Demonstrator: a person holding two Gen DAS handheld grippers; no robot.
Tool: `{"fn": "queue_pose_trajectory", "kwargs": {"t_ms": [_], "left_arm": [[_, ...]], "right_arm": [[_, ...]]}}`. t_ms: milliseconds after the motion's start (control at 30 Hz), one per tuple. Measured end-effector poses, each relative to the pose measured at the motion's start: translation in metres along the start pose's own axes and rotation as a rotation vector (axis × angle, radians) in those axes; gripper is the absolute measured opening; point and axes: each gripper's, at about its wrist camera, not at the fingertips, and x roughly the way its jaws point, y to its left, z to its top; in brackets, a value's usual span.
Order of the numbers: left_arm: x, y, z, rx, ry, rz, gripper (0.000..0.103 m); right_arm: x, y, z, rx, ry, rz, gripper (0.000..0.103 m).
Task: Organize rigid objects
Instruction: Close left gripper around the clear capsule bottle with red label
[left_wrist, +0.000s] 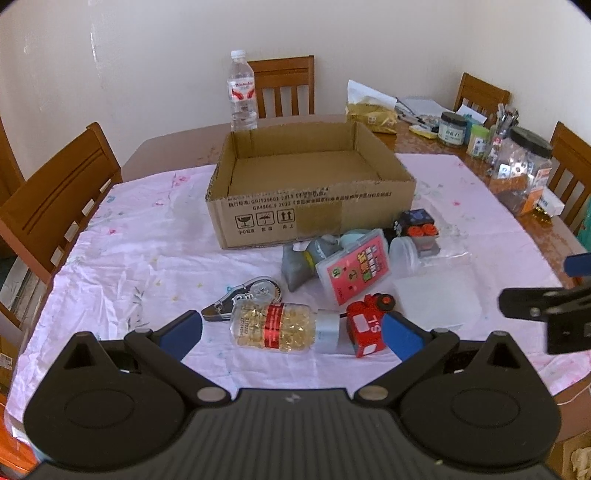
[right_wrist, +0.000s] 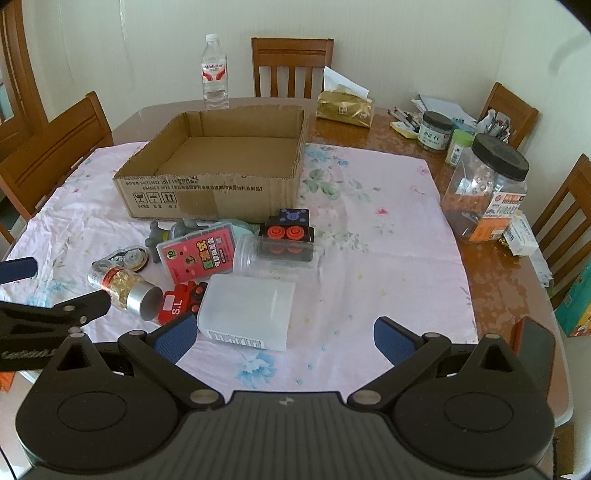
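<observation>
An open cardboard box (left_wrist: 314, 206) (right_wrist: 207, 192) stands on the pink cloth, with nothing visible inside. In front of it lies a pile: a capsule bottle (left_wrist: 284, 326) (right_wrist: 125, 286), a red toy truck (left_wrist: 367, 325) (right_wrist: 181, 302), a pink card case (left_wrist: 354, 269) (right_wrist: 199, 253), a correction tape (left_wrist: 251, 295) (right_wrist: 127, 256), a grey soft toy (left_wrist: 306, 262), a clear jar (left_wrist: 406, 254) (right_wrist: 273, 254), a black-and-orange toy (left_wrist: 419, 225) (right_wrist: 290, 230) and a frosted container (right_wrist: 247, 312) (left_wrist: 436, 299). My left gripper (left_wrist: 291, 334) is open around the capsule bottle. My right gripper (right_wrist: 284, 338) is open, just in front of the frosted container.
A water bottle (left_wrist: 242, 92) stands behind the box. A tissue pack (right_wrist: 345, 107), jars (right_wrist: 484, 184) and pens (right_wrist: 406, 118) crowd the table's right side. Wooden chairs (left_wrist: 55, 206) surround the table. A phone (right_wrist: 535, 350) lies at the right edge.
</observation>
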Motion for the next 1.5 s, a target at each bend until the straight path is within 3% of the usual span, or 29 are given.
{"fn": "queue_pose_trajectory", "kwargs": {"t_ms": [400,700,1000,1300,1500], "left_arm": [[0.058,0.005,-0.002,0.023,0.065,-0.022,0.103],[0.08,0.014,-0.003,0.023,0.107,-0.025,0.103],[0.086,0.034,-0.007,0.027,0.139,0.016,0.103],[0.099,0.033,-0.015,0.052,0.19,0.003,0.103],[0.104,0.038,-0.018,0.022,0.201,-0.022,0.103]], "right_arm": [[0.022,-0.006,0.0,-0.005,0.038,0.048,0.103],[0.04,-0.004,0.012,0.028,0.049,0.118,0.103],[0.065,0.009,0.018,0.021,0.081,0.091,0.103],[0.098,0.03,0.017,0.022,0.132,0.06,0.103],[0.1,0.013,0.01,0.054,0.145,0.012,0.103]]}}
